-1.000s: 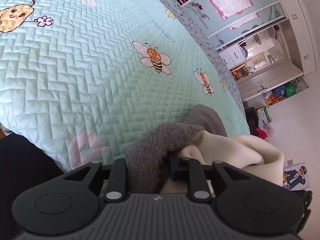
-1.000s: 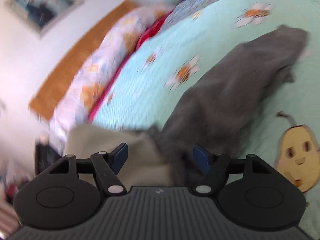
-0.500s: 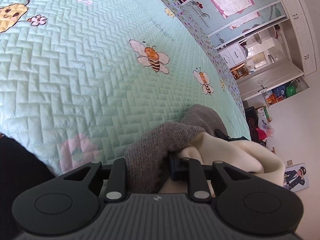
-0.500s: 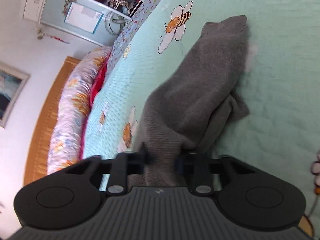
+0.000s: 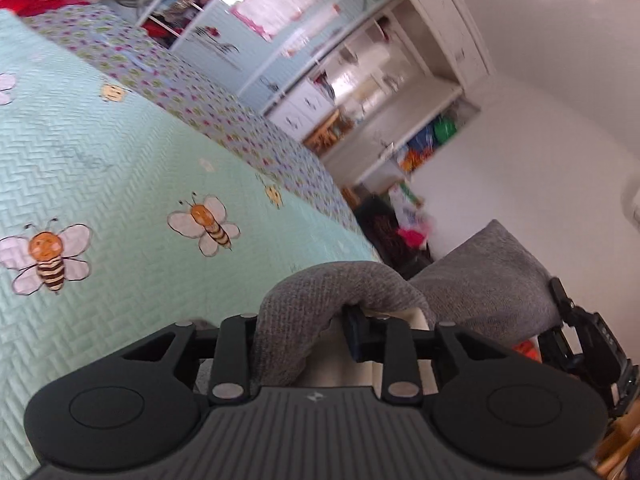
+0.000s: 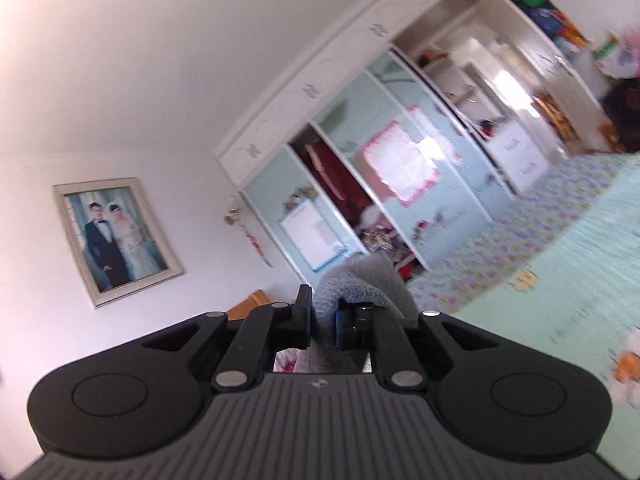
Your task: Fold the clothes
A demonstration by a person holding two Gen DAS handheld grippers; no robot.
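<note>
1. Two grippers are each holding part of one grey knitted garment point(image 5: 320, 312), which is hanging clear above the bed point(image 5: 120, 168).
2. Left gripper point(image 5: 298, 340): its jaws are opening, with a thick bunch of grey knit between them and draping over the fingers; cream lining is showing just beside the right finger. Whether the pads are pressing on the cloth is hard to tell.
3. Right gripper point(image 6: 322, 322): its jaws are opening from a narrow gap, with a thin fold of the garment point(image 6: 360, 284) between the pads, which are touching it.
4. Only the left view is showing the right gripper point(image 5: 584, 340) beyond the garment, and bee prints on the bed.
5. Only the right view is showing a framed photo point(image 6: 116, 240) on the wall, far from the bed point(image 6: 580, 280), and the wardrobe point(image 6: 400, 160) behind it.
</note>
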